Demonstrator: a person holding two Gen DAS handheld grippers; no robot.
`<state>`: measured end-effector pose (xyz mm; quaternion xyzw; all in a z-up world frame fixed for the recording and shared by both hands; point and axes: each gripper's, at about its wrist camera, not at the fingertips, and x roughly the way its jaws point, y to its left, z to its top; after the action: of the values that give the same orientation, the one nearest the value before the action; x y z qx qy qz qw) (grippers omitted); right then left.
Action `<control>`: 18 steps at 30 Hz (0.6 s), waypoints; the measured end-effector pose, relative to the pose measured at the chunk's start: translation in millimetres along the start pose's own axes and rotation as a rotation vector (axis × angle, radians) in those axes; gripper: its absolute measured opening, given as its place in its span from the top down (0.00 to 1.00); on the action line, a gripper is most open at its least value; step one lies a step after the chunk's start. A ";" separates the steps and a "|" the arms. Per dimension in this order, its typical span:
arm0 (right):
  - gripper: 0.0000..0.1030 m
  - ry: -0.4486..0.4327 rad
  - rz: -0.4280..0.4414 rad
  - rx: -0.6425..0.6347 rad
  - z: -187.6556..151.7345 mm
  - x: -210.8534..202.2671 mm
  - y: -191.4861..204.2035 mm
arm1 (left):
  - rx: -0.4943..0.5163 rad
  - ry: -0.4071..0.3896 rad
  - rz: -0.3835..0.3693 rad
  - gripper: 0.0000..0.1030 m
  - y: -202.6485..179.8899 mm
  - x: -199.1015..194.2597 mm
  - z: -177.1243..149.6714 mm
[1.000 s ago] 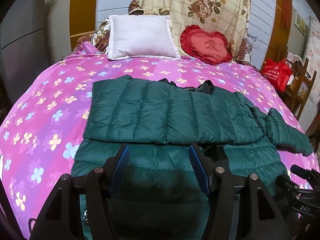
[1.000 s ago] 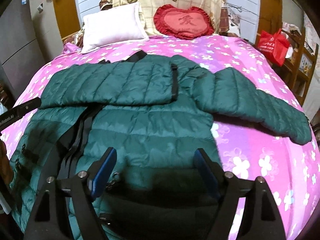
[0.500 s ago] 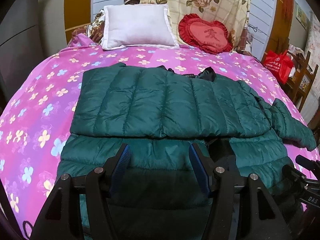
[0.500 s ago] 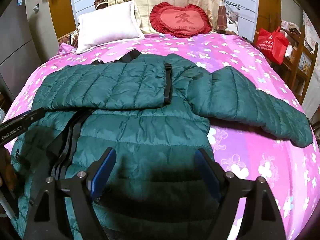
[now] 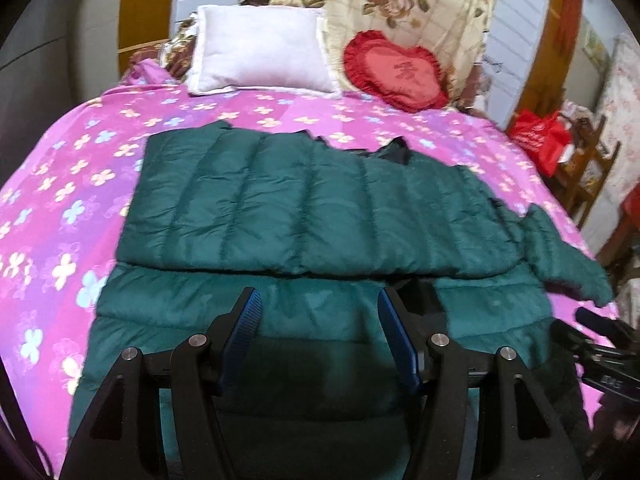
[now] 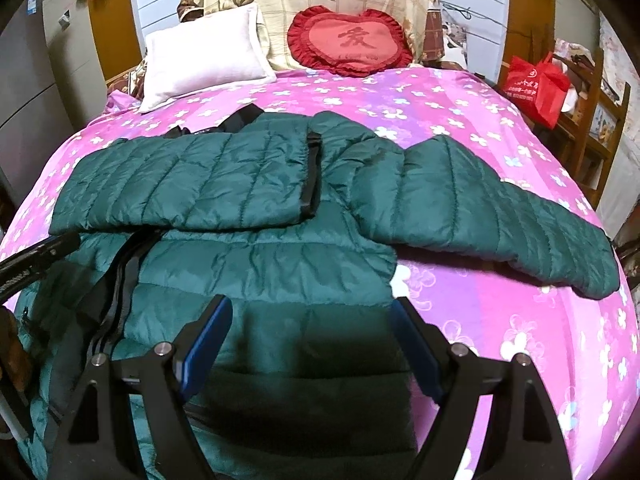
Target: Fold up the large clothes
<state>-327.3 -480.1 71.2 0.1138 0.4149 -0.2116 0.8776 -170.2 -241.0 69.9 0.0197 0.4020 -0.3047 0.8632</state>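
Note:
A dark green quilted puffer jacket [image 5: 304, 216] [image 6: 224, 184] lies spread on the pink flowered bedspread [image 5: 52, 208] [image 6: 512, 304]. One sleeve is folded across its upper body; the other sleeve [image 6: 492, 208] stretches out to the right onto the bedspread. A black zipper [image 6: 116, 280] runs down the front. My left gripper [image 5: 318, 308] hovers open over the jacket's lower part, nothing between its blue pads. Open too, my right gripper [image 6: 310, 316] hangs above the jacket's near right portion with its jaws wide and empty. The right gripper's body [image 5: 600, 344] shows at the left wrist view's right edge.
A white pillow [image 5: 260, 60] [image 6: 204, 64] and a red heart cushion [image 5: 396, 72] [image 6: 348, 42] lean at the head of the bed. A red bag [image 6: 536, 84] rests on wooden furniture [image 6: 592, 120] to the right. Grey cabinet [image 6: 28, 80] at left.
The left wrist view has swung, so the jacket has slid right and down in it. In the right wrist view the jacket has drifted down a little. Both grippers keep the same opening.

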 end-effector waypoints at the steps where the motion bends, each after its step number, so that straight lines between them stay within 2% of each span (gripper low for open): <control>1: 0.18 0.002 -0.004 0.001 -0.3 0.9 -1.1 | 0.007 0.001 -0.007 0.60 -2.1 0.0 -0.2; 6: 0.18 0.004 -0.011 0.007 -1.0 2.4 -7.5 | 0.048 0.010 -0.003 0.60 -10.9 1.8 -2.0; 18: 0.18 -0.019 -0.090 0.044 10.0 1.8 -49.6 | 0.027 0.008 -0.006 0.60 -8.6 2.6 -1.2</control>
<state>-342.6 -528.2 75.0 0.1126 0.4066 -0.2609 0.8683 -174.4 -249.0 69.1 0.0312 0.4013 -0.3124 0.8604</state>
